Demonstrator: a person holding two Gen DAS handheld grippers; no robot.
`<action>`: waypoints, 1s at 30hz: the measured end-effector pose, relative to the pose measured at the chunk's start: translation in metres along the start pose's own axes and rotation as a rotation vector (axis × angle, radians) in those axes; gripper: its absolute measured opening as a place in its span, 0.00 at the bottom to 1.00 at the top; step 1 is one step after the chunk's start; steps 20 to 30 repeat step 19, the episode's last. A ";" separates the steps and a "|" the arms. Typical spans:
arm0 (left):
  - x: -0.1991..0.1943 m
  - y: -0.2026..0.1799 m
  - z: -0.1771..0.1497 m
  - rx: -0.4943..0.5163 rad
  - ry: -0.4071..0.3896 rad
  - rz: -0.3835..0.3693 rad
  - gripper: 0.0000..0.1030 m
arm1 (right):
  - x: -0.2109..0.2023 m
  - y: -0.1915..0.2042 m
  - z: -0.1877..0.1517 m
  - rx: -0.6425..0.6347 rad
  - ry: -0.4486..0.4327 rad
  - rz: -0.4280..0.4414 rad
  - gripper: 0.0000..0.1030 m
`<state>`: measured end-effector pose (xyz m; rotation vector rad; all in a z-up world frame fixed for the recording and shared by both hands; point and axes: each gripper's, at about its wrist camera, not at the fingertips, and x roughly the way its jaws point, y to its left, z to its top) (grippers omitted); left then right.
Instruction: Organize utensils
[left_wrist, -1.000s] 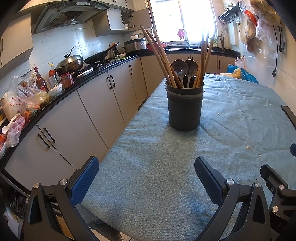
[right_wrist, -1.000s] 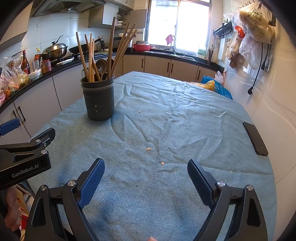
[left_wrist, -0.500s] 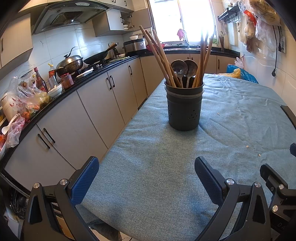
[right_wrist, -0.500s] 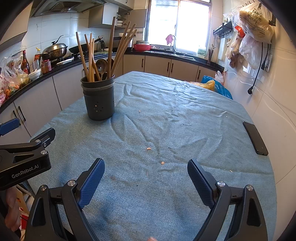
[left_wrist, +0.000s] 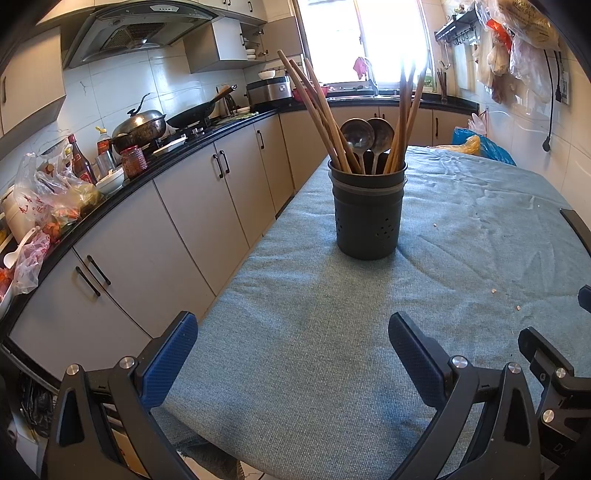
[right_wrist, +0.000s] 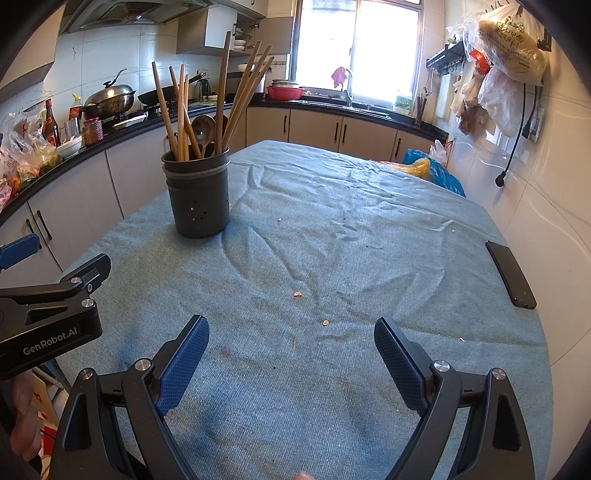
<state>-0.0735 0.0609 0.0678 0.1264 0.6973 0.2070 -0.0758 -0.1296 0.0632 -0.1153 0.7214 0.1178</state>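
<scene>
While both grippers gape empty, the utensil holder (left_wrist: 366, 212) stands well beyond the fingers (left_wrist: 413, 356).

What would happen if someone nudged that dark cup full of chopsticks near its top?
The utensil holder probably tips rather than slides: it is tall, narrow, and the long chopsticks lean outward well above its rim. The wrinkled tablecloth likely grips its base, adding to that. Pushed low, it would probably stay upright.

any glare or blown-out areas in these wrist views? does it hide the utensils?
Left wrist: the window is blown out, washing out the tips of the chopsticks; the spoons and holder stay readable. Right wrist: its window is also overexposed, but the chopsticks stand against cabinets, clear. Both show strong fisheye bending at the edges.
</scene>
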 end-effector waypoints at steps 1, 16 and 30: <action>0.000 0.000 0.000 0.000 0.001 -0.001 1.00 | 0.000 0.000 0.000 0.000 0.000 0.001 0.91; -0.005 0.000 -0.001 0.001 -0.031 0.030 1.00 | 0.000 -0.004 -0.001 0.003 0.004 0.002 0.91; -0.007 -0.003 -0.001 0.022 -0.038 0.029 1.00 | 0.001 -0.014 0.000 0.033 0.013 0.016 0.91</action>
